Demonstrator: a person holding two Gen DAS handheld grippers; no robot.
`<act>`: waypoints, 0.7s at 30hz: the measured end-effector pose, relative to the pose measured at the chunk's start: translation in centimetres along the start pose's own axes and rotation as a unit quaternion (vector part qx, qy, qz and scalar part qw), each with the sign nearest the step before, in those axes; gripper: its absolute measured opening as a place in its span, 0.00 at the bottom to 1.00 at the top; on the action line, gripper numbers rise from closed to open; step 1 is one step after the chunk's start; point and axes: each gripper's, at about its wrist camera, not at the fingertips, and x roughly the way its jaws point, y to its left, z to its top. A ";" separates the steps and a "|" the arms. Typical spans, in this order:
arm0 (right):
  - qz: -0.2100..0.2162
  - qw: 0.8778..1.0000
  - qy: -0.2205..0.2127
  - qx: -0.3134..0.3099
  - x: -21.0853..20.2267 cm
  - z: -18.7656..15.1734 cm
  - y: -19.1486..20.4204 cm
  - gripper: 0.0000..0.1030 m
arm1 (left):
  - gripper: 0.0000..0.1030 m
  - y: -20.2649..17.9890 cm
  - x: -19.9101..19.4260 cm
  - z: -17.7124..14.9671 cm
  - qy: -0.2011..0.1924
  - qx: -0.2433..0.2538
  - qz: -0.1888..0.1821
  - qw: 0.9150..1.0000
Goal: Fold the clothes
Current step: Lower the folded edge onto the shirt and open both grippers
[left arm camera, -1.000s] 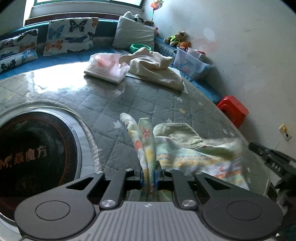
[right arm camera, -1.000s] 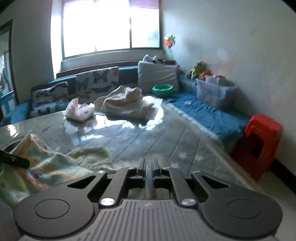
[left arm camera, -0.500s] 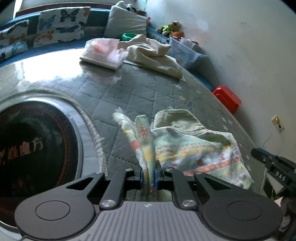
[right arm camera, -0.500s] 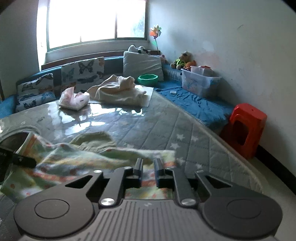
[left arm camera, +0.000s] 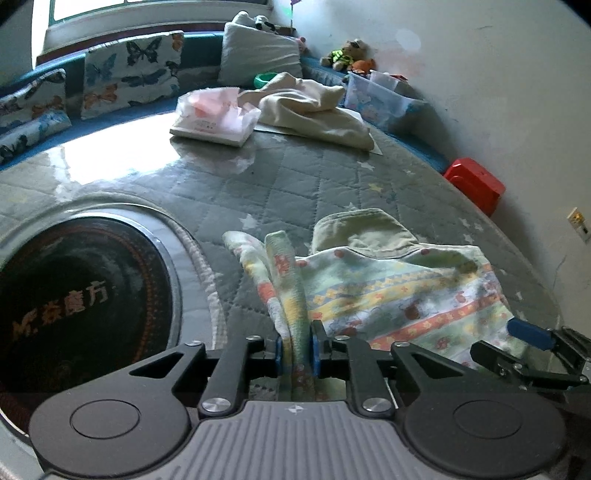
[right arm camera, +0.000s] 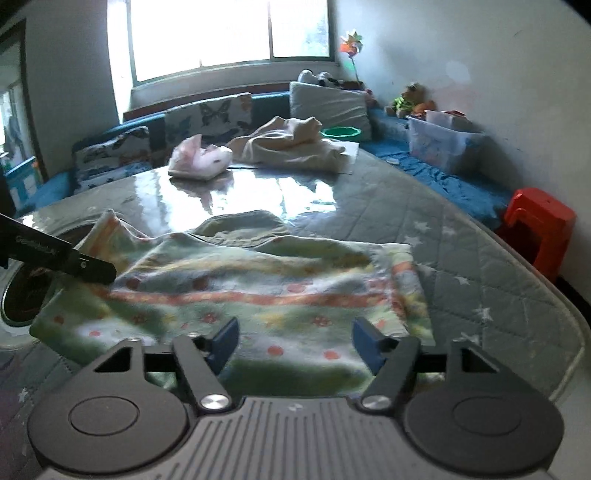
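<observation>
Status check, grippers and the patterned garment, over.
Left gripper pinching a bunched edge of the patterned garment, jaws easing open. Right gripper opening, hovering over the garment, nothing gripped. Garment spread on quilted table; nothing in the way.

The quilted counter lies bare between the patterned garment up front and the cream cloth heap and pink tissue pack at the far edge. A dark round inset fills the left; a red stool stands off the right rim.

Bright living room, daylight pouring in

Big window at 12 o'clock, blue bench along white wall, red stool at 3.
</observation>
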 end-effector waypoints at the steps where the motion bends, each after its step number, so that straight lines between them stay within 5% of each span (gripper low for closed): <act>1: 0.007 1.000 -0.001 -0.006 0.2 -0.1 -0.1 0.72 | 0.18 0.0 -0.1 -0.1 -0.002 -0.001 0.006 1.000; 11: 0.067 0.997 0.011 -0.036 2.0 -0.8 -1.1 0.85 | 0.29 0.9 0.2 -0.9 -0.005 -0.044 0.072 0.996; 21: 0.069 0.997 0.000 -0.040 1.9 -1.7 -0.9 1.00 | 0.39 0.5 0.2 -1.8 -0.001 -0.031 0.096 0.995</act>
